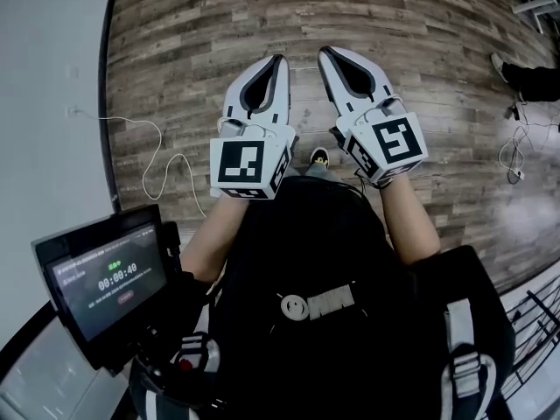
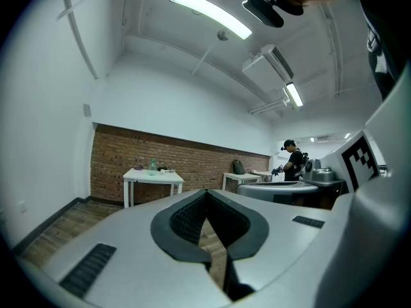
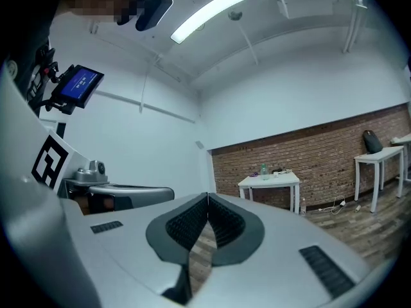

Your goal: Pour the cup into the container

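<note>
right hand-held gripper with jaws closed and empty, white table by brick wall, green bottle on it

Items on far table too small to tell

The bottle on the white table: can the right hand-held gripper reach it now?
Probably not: the bottle stands on the white table across the room, far beyond the right hand-held gripper; no obstacle shows between.

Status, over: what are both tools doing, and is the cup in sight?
Left tool shut, empty. Right tool shut, empty. No cup or container made out; white table far off by brick wall. Nothing in the way.
</note>
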